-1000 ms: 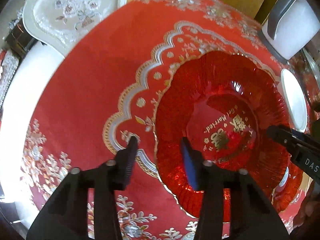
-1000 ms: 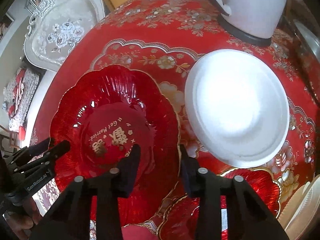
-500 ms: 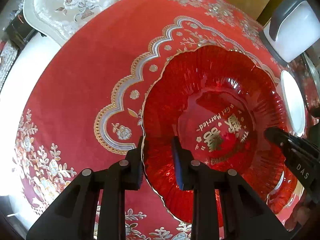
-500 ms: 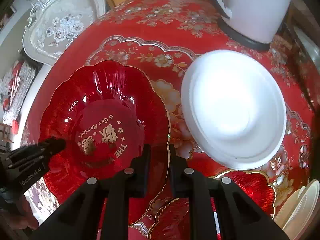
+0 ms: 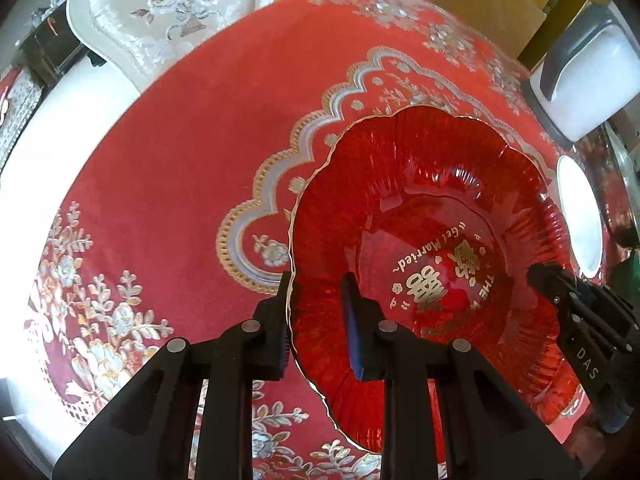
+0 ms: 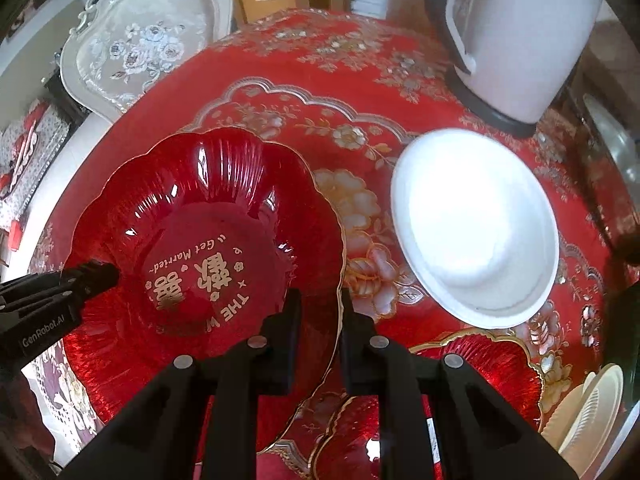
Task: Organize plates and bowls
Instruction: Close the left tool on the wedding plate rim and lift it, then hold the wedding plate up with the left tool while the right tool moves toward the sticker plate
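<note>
A large red scalloped plate (image 5: 432, 208) with gold lettering is held tilted above the red tablecloth. My left gripper (image 5: 318, 316) is shut on its left rim. My right gripper (image 6: 320, 318) is shut on the plate's (image 6: 208, 200) right rim. Each gripper shows in the other's view, the right one (image 5: 538, 276) at the plate's right edge and the left one (image 6: 106, 274) at its left edge. A white plate (image 6: 476, 232) lies on the table to the right, with another red plate (image 6: 484, 364) below it.
A white kettle (image 6: 516, 36) stands at the back right. Cream plates (image 6: 592, 412) are stacked at the lower right. A pale ornate chair (image 5: 168, 12) stands beyond the round table (image 5: 168, 168). A third red plate (image 6: 352, 440) lies under my right gripper.
Both grippers closed on the red plate's opposite rims, and the plate has come up off the table and tilted.
</note>
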`<state>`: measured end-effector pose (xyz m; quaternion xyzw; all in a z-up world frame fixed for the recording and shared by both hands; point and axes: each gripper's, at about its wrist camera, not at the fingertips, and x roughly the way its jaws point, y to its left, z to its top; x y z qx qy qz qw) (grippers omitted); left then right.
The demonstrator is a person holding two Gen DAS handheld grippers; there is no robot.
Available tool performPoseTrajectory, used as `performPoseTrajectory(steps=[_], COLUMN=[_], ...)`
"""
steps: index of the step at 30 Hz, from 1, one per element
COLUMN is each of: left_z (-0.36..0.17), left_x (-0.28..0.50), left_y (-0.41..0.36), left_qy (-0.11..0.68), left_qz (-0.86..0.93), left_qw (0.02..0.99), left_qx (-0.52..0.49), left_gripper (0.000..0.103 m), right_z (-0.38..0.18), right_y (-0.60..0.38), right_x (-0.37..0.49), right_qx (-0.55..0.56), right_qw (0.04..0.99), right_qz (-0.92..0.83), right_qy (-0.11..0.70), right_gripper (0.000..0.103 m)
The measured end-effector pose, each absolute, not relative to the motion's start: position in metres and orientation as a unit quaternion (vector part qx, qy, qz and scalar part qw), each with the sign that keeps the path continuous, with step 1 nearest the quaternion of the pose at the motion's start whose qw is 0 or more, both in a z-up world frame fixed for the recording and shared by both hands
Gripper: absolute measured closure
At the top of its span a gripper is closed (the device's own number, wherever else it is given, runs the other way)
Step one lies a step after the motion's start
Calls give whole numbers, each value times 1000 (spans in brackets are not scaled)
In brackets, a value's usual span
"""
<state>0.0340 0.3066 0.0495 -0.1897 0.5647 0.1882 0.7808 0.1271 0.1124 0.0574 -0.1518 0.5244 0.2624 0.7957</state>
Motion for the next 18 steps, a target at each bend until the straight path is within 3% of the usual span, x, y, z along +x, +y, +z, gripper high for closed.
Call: performPoseTrajectory(steps=[18], left_z=[84], left_x=[-53], left_y=[349], left_qy=[527], left_qz=[241], left_qw=[789], left_qx=[-204], left_gripper=[81], right_z=[87], right_y=[156], right_x=[58], right_qx=[-173], right_qw=[795], right_qz=[327], right_qy=[481], right_gripper=[86])
